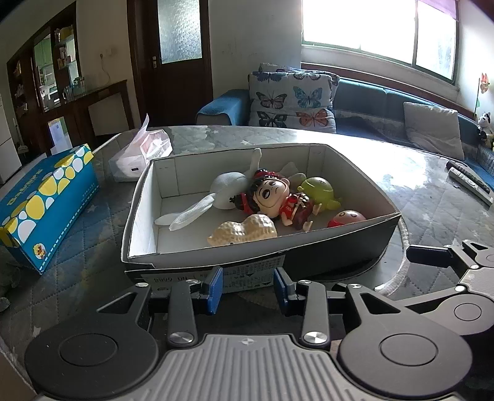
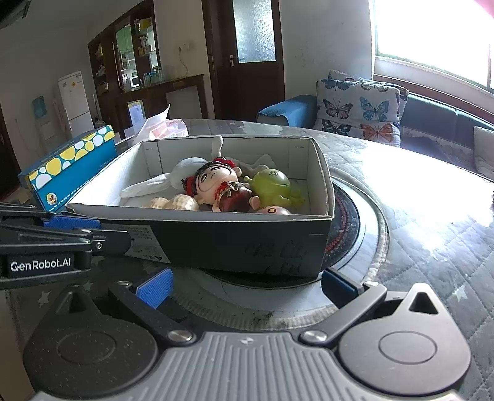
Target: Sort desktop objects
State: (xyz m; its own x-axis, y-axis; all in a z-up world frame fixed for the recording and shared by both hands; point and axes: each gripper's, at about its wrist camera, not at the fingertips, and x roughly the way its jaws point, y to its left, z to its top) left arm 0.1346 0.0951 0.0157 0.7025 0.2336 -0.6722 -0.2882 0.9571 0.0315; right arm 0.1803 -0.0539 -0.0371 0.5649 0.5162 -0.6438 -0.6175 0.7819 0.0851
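Apparently we have gathered the toys in the box [image 1: 308, 246] on the table [image 1: 432, 191]; our left gripper [image 1: 248, 285] and right gripper [image 2: 245, 288] hover open and empty just before it.

Sunlit window [image 1: 379, 27], blue sofa [image 1: 370, 101], dark wooden door [image 2: 247, 55].

left tool [image 1: 248, 285] black | blue pads | silver screws | seemingly ribbed grey housing
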